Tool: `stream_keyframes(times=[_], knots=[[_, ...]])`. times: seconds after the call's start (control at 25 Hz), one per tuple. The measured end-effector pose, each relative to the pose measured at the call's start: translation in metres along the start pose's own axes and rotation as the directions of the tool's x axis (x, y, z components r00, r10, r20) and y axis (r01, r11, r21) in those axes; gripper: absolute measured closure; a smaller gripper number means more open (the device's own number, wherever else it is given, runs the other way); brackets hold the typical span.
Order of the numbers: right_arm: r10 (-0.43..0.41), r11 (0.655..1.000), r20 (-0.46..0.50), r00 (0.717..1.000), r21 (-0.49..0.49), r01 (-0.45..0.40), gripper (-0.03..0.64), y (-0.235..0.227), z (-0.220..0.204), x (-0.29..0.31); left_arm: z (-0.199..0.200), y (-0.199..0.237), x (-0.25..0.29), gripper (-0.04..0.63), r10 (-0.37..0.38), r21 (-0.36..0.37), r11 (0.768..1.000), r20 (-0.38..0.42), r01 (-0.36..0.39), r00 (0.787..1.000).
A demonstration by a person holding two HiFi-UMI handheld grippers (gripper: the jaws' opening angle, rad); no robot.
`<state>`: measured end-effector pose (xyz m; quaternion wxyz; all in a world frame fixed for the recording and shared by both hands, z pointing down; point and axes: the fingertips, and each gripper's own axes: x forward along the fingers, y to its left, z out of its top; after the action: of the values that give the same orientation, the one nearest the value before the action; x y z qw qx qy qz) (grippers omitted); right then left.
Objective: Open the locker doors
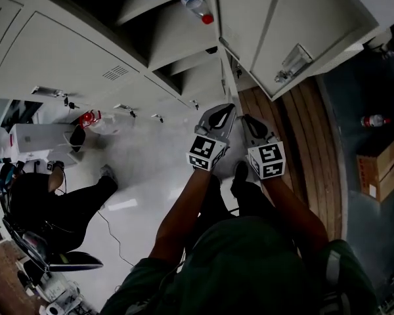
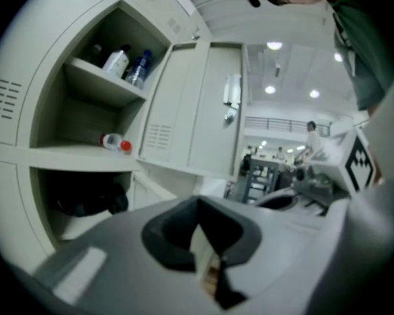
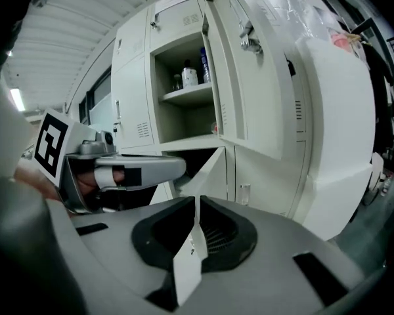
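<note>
Right gripper (image 3: pixel 194 228) fingers together (left gripper (image 2: pixel 207 248) seemingly too); locker door (image 3: pixel 249 77) open.

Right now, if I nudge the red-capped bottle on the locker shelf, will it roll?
Probably: the red-capped bottle lies on its side on the shelf, so a nudge would likely roll it. It looks like clear plastic, probably light, not fragile.

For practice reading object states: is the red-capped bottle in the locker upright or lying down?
Lying down: the red-capped bottle rests on its side on the locker shelf.
</note>
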<state>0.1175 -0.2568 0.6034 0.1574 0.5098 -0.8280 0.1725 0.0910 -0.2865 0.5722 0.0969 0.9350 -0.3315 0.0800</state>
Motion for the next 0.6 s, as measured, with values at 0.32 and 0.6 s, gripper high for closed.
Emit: stream_keyframes(times=[0.32, 0.6], knots=[[0.08, 0.997, 0.117, 0.99, -0.03, -0.077, 0.597, 0.022, 0.068, -0.022, 0.051, 0.0, -0.033, 0.6, 0.052, 0.04, 0.998, 0.047, -0.054, 0.998], [0.177, 0.983, 0.196, 0.965, -0.091, -0.161, 0.597, 0.05, 0.129, -0.026, 0.103, 0.023, -0.087, 0.6, 0.156, 0.069, 0.984, 0.092, -0.163, 0.983]])
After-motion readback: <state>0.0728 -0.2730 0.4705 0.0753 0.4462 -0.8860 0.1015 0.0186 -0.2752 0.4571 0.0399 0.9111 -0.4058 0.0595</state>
